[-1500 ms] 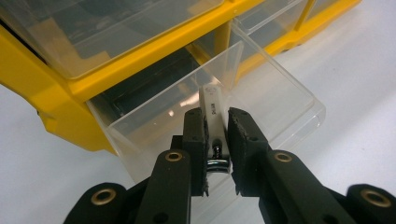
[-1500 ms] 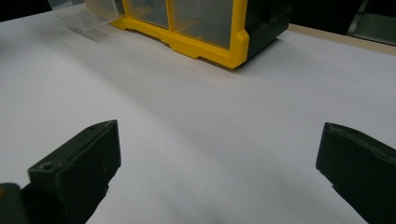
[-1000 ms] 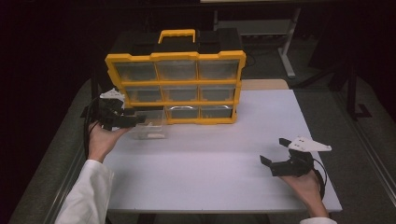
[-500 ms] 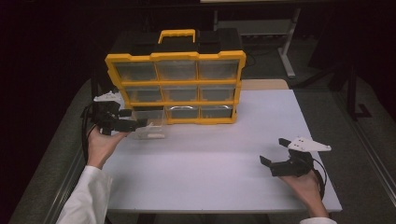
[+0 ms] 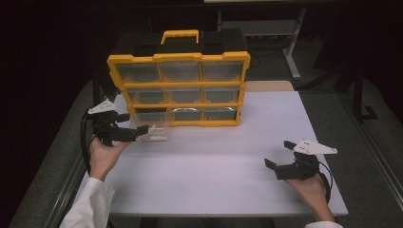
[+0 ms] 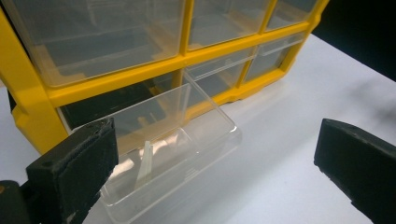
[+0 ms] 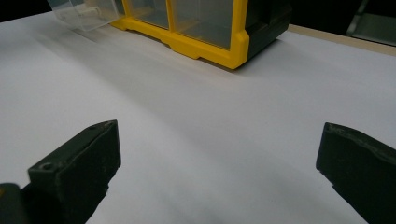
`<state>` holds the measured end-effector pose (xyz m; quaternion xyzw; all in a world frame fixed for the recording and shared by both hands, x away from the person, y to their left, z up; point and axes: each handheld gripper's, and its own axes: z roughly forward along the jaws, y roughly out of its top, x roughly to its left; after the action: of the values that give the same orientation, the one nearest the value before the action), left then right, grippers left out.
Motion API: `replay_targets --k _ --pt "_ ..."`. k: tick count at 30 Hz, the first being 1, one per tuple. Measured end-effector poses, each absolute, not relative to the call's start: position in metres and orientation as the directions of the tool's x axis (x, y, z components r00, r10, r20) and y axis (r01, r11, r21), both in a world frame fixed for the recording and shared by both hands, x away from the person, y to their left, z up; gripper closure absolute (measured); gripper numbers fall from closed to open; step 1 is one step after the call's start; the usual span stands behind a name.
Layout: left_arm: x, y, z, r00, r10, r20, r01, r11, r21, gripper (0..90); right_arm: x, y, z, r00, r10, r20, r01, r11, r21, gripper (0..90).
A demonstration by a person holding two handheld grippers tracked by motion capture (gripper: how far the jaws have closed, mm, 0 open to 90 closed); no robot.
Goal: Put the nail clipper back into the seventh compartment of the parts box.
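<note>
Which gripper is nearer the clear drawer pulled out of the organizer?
Left. The left gripper sits open right at the clear drawer, at the table's left edge. The right gripper is open, far across, near the front right.

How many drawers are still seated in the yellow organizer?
8 seated in the yellow organizer: three in the top row, three in the middle, two at bottom centre and right. The ninth, the clear drawer, sits pulled out of the bottom-left slot onto the table.
</note>
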<state>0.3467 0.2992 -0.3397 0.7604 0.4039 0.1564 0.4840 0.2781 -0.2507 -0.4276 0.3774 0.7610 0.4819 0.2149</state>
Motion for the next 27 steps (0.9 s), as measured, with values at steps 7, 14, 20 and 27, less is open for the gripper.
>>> replay_targets --k 7,14,20,27 --pt "0.336 0.299 -0.349 0.634 0.762 -0.131 0.441 -0.217 0.871 0.0 0.278 -0.251 -0.428 -0.623 0.781 0.038 0.367 0.25 0.896 0.0" --pt "0.33 0.31 -0.36 0.617 0.771 -0.159 0.426 -0.158 0.891 0.0 0.278 -0.252 -0.427 -0.621 0.783 0.039 0.367 0.247 0.897 0.0" --pt "0.323 0.316 -0.366 0.599 0.788 -0.141 0.412 -0.153 0.898 0.0 0.278 -0.252 -0.428 -0.62 0.783 0.039 0.369 0.248 0.896 0.0" --pt "0.316 0.318 -0.376 0.583 0.802 -0.127 0.408 -0.154 0.9 0.0 0.278 -0.252 -0.428 -0.62 0.784 0.039 0.37 0.249 0.895 0.0"
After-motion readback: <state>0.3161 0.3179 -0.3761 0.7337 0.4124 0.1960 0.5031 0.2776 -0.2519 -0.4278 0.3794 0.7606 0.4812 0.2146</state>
